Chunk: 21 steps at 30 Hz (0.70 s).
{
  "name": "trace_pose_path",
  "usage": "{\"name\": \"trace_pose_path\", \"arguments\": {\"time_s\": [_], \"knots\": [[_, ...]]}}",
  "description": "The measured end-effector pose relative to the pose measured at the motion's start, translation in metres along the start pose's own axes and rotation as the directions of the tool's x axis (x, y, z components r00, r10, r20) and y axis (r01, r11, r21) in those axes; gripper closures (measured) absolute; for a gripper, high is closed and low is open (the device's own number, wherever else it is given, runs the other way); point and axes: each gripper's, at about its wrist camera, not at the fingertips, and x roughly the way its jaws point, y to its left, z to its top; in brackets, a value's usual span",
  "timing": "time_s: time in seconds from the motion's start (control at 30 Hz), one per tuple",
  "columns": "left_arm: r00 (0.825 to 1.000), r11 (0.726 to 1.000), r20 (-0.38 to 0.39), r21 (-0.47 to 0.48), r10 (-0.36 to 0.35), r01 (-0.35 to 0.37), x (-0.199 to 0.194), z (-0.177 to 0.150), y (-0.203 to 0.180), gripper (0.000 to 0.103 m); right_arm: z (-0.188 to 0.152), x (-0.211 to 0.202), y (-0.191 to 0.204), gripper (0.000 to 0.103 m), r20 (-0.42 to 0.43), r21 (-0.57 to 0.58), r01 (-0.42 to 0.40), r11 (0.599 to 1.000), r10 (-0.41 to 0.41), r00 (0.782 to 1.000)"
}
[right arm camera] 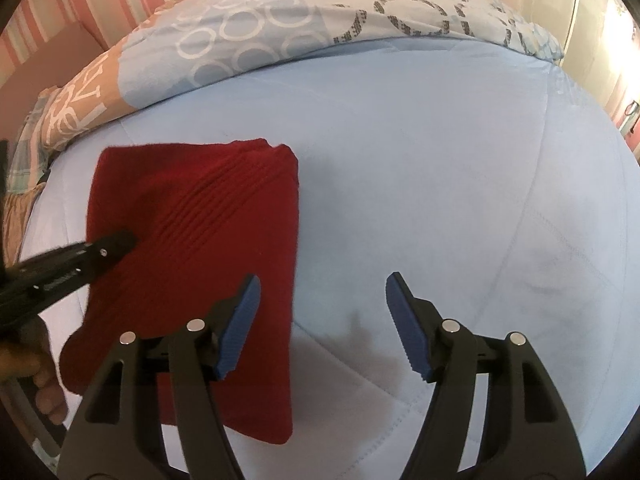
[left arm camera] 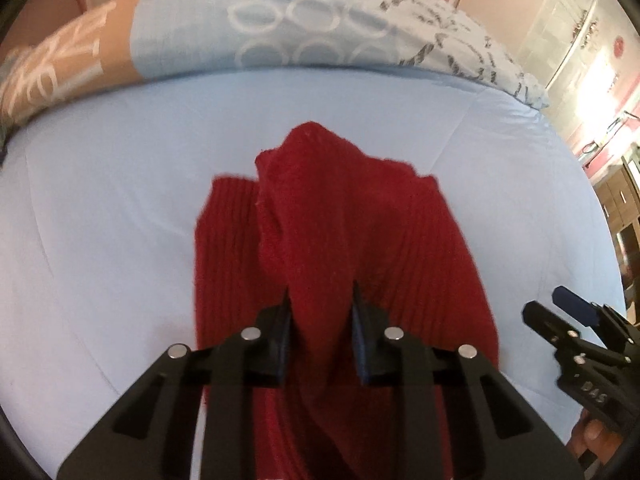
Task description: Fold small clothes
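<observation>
1. My left gripper is closed on a raised pleat of the dark red ribbed knit garment, which fills the middle of the left wrist view. The cloth rises between the two dark fingers and bunches into a peak toward upper centre.

2. My right gripper is spread wide and holds nothing. Its blue ribbed pads stand well apart over the pale blue quilted bedspread.

3. In the right wrist view the garment lies as a folded oblong at left and lower left. Its long axis runs from the bottom of the frame up toward centre left, and its straight right edge passes just beside my left-hand blue pad.

4. So the cloth lies to the left of my right tool, and the left tool is already on it.

5. I judge the next fold turns on that right edge: my right gripper would have to shift leftward to catch it.
</observation>
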Motion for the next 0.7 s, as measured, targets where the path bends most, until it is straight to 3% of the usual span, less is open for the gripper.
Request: {"name": "trace_pose_path", "arguments": {"time_s": [0.13, 0.27, 0.43, 0.47, 0.53, 0.63, 0.7], "knots": [[0.998, 0.998, 0.033, 0.050, 0.045, -0.047, -0.017, 0.010, 0.006, 0.079, 0.007, -0.003, 0.011, 0.037, 0.017, -0.019, -0.018, 1.000, 0.018, 1.000], [0.997, 0.994, 0.007, 0.073, 0.078, -0.078, -0.006, 0.010, 0.029, 0.079, 0.012, -0.001, 0.026, 0.036, 0.020, -0.039, -0.039, 0.998, 0.040, 0.999], [0.975, 0.962, -0.012, 0.167, 0.223, -0.218, 0.019, -0.011, 0.056, 0.080, 0.008, 0.013, 0.049, 0.035, -0.002, -0.081, -0.058, 0.995, 0.058, 0.998], [0.973, 0.960, -0.009, 0.168, 0.231, -0.226, 0.020, -0.016, 0.060, 0.075, 0.006, 0.015, 0.051, 0.034, -0.009, -0.083, -0.057, 0.995, 0.057, 0.998], [0.963, 0.945, 0.026, 0.186, 0.270, -0.270, 0.017, -0.027, 0.060, 0.064, 0.001, 0.019, 0.054, 0.021, -0.016, -0.081, -0.048, 0.996, 0.047, 0.999], [0.941, 0.932, 0.083, 0.137, 0.327, -0.336, 0.001, -0.038, 0.062, 0.024, -0.007, 0.019, 0.056, 0.013, -0.026, -0.077, -0.044, 0.996, 0.042, 0.999], [0.931, 0.932, 0.100, 0.059, 0.351, -0.358, -0.015, -0.043, 0.067, 0.014, -0.012, 0.015, 0.057, 0.013, -0.019, -0.075, -0.044, 0.996, 0.043, 0.999]]}}
